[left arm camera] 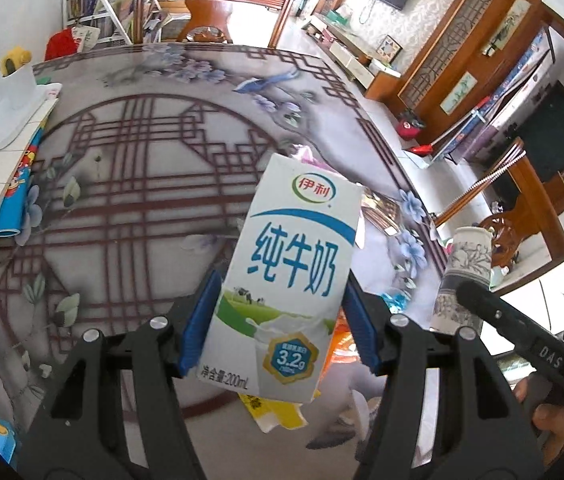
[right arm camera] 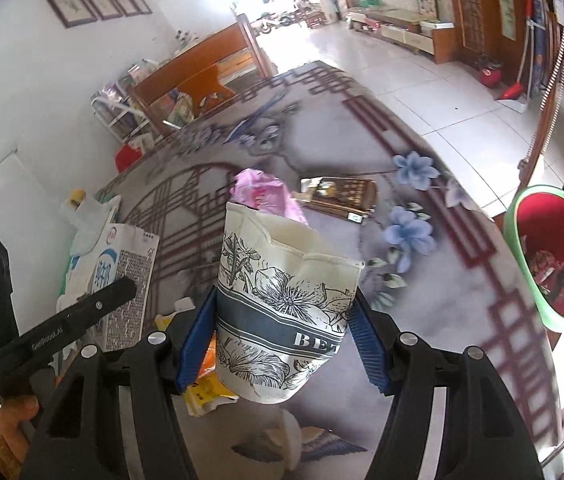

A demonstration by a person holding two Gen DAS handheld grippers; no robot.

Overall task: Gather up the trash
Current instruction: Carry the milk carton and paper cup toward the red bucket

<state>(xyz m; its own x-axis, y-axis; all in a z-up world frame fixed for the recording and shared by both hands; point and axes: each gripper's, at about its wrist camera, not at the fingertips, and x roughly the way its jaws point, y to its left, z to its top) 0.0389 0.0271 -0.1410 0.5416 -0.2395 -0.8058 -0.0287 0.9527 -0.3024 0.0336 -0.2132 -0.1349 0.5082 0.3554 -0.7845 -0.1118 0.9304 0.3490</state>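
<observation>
The left tool (left arm camera: pixel 280 320) pinches a white-and-blue cardboard milk carton (left arm camera: pixel 285 276) between its blue pads, the carton upright and lifted above the worktop (left arm camera: pixel 130 168). The right tool (right arm camera: pixel 282 320) is pressed onto a crumpled white paper cup with black flower print (right arm camera: pixel 285 304), its rim dented. At the far right, beyond the worktop edge, stands a green-rimmed bin with a red liner (right arm camera: pixel 553 256). To do this well, both grips should probably hold firm while each item is carried right over the bin mouth before release. More litter lies on the worktop: a pink plastic wrapper (right arm camera: pixel 262 192), a dark flat box (right arm camera: pixel 341 196) and a yellow wrapper (left arm camera: pixel 270 412).
</observation>
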